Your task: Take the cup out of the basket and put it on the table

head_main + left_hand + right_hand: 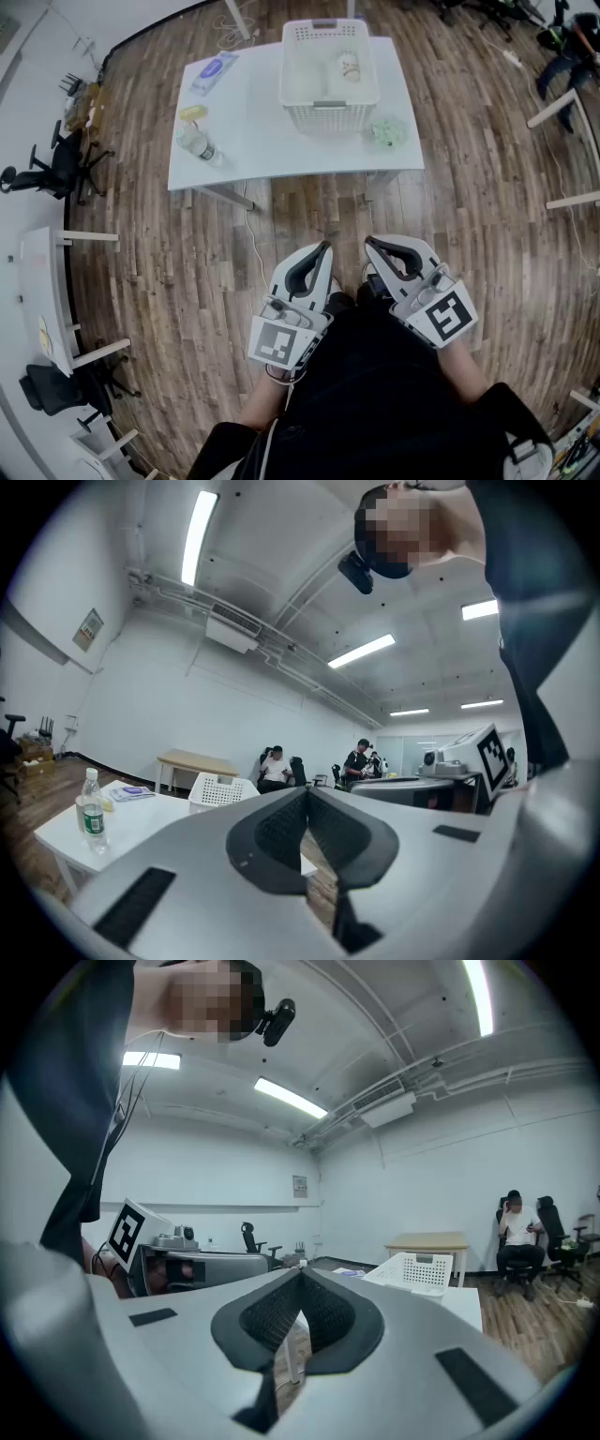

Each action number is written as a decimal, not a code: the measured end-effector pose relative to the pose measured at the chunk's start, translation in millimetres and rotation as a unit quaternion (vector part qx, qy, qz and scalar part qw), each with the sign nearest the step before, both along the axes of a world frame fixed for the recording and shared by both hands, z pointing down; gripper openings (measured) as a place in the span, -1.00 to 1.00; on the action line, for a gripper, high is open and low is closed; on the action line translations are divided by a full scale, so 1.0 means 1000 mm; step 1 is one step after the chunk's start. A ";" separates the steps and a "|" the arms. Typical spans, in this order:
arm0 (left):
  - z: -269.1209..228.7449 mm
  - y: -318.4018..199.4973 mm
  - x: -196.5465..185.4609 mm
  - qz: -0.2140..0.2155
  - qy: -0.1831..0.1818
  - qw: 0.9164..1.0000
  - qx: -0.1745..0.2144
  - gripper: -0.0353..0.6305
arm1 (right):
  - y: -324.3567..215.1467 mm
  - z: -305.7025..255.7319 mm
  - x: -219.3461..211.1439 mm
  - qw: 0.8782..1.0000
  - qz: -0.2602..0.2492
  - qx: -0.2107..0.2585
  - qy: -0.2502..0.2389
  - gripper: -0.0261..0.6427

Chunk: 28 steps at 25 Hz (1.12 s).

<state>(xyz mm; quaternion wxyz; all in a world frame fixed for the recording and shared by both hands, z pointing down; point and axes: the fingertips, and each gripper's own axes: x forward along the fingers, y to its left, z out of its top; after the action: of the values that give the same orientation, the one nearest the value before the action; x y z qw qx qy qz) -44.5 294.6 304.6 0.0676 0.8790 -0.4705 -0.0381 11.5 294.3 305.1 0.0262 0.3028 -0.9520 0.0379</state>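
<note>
Both tools, left gripper (323, 247) and right gripper (371, 244), sit closed and empty, well short of the table (253, 131). The cup (349, 66) lies inside the basket (328, 117), whose tall walls could snag reaching jaws.

both grippers, left gripper (322, 249) and right gripper (372, 245), are sitting level at lower centre, jaws closed, empty.

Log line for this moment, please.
stage: not started | left tool: shut, empty | right tool: shut, empty | cup: in basket on table
</note>
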 end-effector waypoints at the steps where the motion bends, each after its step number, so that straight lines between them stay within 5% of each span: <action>1: -0.002 0.003 0.006 0.003 0.003 1.000 0.000 -0.87 | 0.003 -0.003 0.003 1.000 0.000 0.002 0.000 -0.85; 12: -0.005 0.018 0.065 0.026 -0.004 1.000 -0.006 -0.87 | 0.021 -0.011 0.042 1.000 0.003 -0.007 -0.022 -0.85; 28: 0.006 0.005 0.118 -0.028 -0.008 0.999 -0.025 -0.87 | -0.001 0.002 0.097 0.998 -0.043 -0.025 -0.034 -0.85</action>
<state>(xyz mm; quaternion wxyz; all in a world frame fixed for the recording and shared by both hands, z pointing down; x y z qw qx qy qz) 73.0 299.4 310.1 0.0850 0.8635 -0.4966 -0.0212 108.3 293.6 307.6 0.0033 0.2593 -0.9632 0.0710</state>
